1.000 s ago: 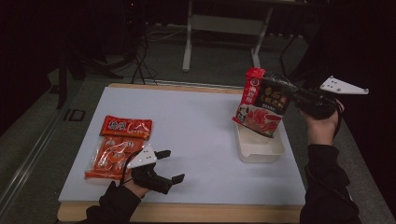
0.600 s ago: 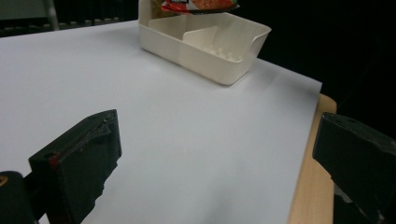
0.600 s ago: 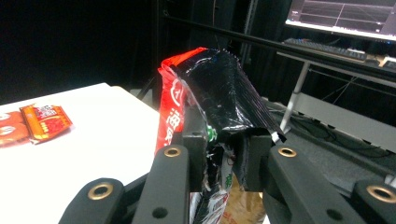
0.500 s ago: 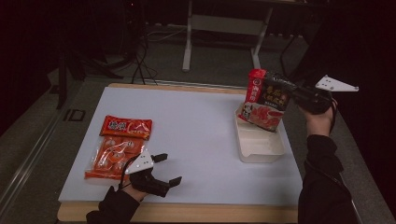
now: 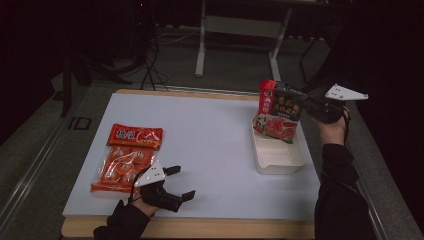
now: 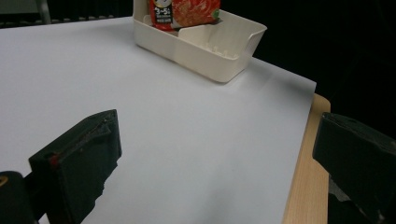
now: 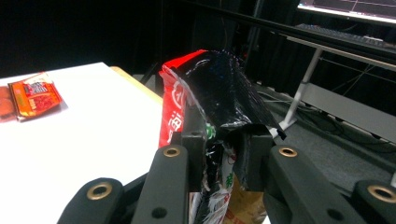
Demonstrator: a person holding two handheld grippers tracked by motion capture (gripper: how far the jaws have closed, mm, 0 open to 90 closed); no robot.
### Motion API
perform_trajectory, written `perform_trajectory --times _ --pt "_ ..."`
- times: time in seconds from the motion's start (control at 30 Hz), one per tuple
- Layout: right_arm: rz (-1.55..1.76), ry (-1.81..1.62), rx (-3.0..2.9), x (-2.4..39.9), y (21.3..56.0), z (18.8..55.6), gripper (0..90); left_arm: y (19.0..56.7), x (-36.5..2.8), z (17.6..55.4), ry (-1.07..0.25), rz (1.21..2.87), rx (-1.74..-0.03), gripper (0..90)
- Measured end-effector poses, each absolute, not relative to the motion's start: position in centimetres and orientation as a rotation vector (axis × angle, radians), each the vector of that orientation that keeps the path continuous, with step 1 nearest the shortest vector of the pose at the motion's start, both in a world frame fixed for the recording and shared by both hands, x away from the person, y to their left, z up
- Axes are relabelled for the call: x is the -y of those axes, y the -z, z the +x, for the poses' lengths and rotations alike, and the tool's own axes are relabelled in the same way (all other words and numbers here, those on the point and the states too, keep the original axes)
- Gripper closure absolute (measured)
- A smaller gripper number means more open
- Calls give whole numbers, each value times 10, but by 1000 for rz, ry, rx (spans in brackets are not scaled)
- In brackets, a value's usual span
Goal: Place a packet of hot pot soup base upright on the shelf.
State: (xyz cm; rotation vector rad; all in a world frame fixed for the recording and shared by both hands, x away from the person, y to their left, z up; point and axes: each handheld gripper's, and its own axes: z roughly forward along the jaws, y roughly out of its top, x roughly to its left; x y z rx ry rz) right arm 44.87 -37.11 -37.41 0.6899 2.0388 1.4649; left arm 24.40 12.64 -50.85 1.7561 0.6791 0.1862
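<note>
Right gripper (image 5: 305, 106) clamped on glossy red-and-black food packet (image 5: 278, 111), lower edge entering cream plastic bin (image 5: 280, 159) (not released); left gripper (image 5: 175, 184) apart, empty.

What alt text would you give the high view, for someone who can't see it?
The right gripper holds a red-and-black food packet above a cream bin on a white table. The left gripper sits open near an orange packet.

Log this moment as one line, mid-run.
right claw: shut on dark sauce packet, its lower end inside the white bin | left claw: open, holding nothing | orange packets: lying flat on white mat
</note>
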Motion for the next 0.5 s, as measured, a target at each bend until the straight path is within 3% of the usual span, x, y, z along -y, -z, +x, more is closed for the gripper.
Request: perform_trajectory --times 0.5 --pt "669 -1503 -2128 352 392 455 745 511 -127 244 -178 1755 -682 15"
